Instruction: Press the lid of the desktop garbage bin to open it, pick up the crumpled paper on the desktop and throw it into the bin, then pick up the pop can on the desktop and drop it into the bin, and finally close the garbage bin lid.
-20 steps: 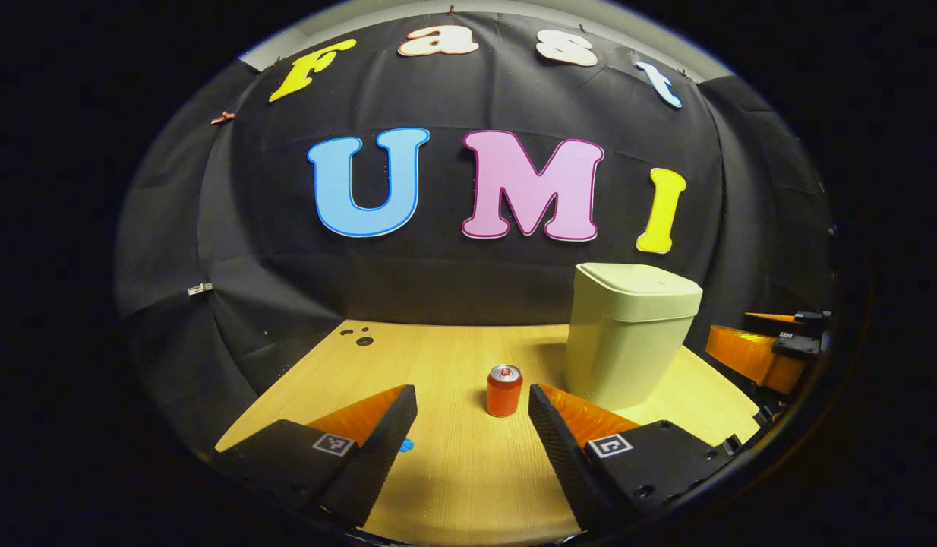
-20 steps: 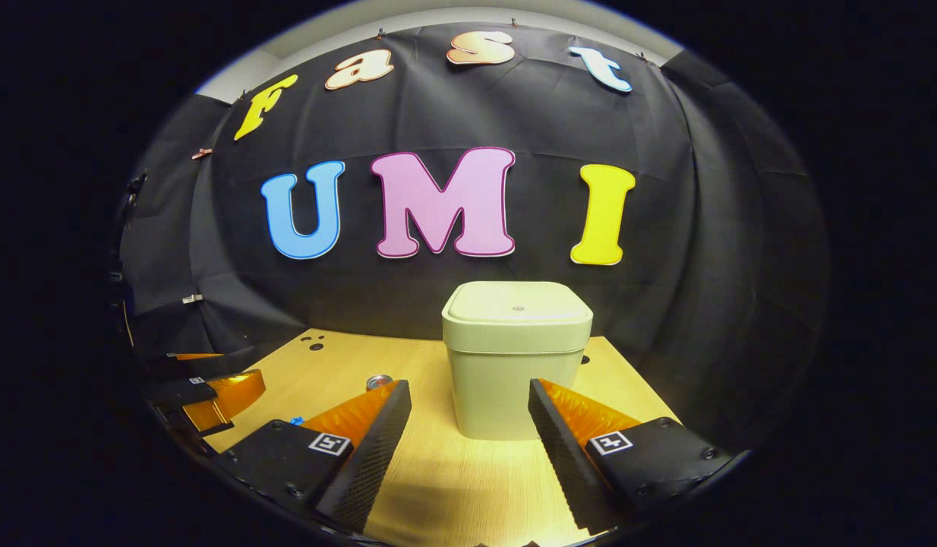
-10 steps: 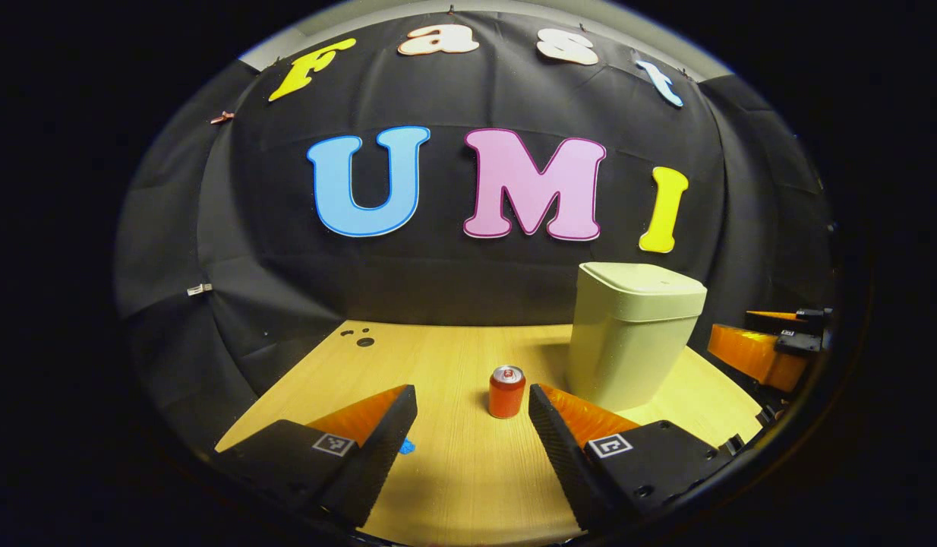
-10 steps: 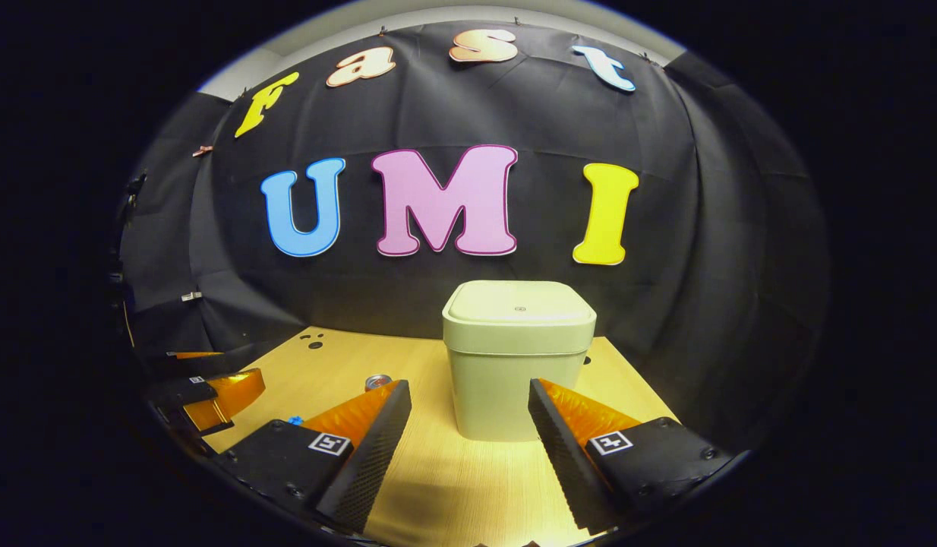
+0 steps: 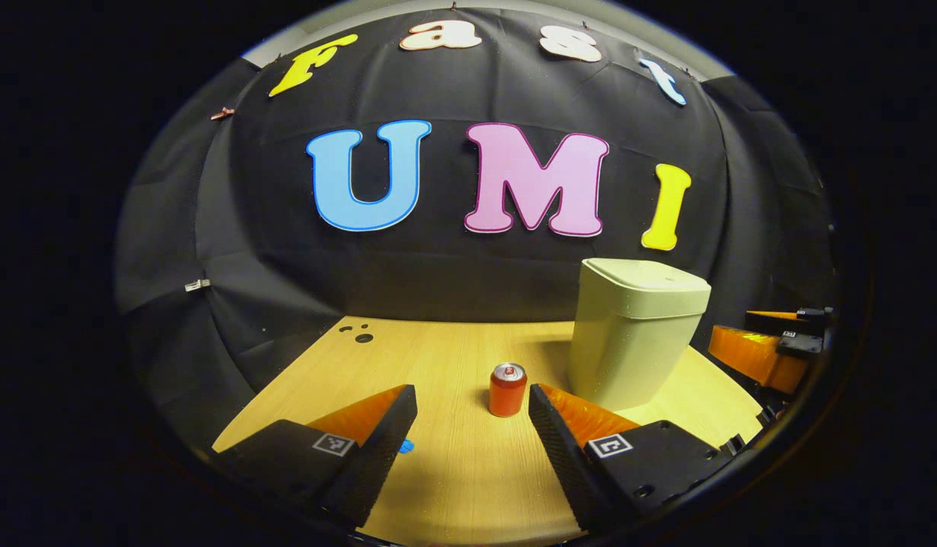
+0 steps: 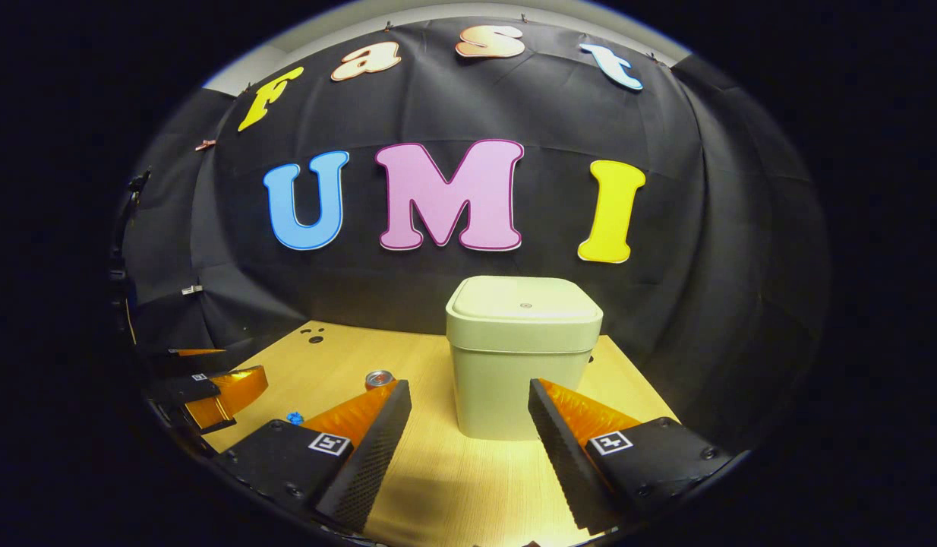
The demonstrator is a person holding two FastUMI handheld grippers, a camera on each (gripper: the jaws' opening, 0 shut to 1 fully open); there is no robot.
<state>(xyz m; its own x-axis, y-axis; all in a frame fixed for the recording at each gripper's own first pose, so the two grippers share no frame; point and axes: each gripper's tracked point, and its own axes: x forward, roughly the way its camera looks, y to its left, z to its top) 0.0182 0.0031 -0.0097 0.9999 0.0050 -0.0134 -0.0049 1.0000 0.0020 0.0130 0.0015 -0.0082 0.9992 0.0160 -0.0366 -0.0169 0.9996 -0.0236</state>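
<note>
A pale green bin [image 5: 632,349] stands on the wooden table [image 5: 453,471] with its lid [image 5: 648,276] down. Left of the bin stands an orange pop can [image 5: 507,389], upright, just beyond my left gripper [image 5: 472,395], which is open and holds nothing. A blue crumpled paper [image 5: 405,446] peeks out beside one of its fingers. In the right gripper view the bin [image 6: 514,380] is straight ahead with its lid [image 6: 523,304] closed, and my right gripper [image 6: 470,391] is open in front of it. The can's top [image 6: 378,378] and the paper [image 6: 294,417] lie to the left.
Small dark holes [image 5: 362,336] mark the table's far left corner. Black cloth walls close in behind and beside the table. The right gripper [image 5: 765,349] shows at the right edge of the left gripper view, and the left gripper [image 6: 210,387] at the left edge of the right gripper view.
Both views have shifted slightly, so the bin and wall sit a little higher in them. Both grippers stay open and the can, paper and bin have not moved.
</note>
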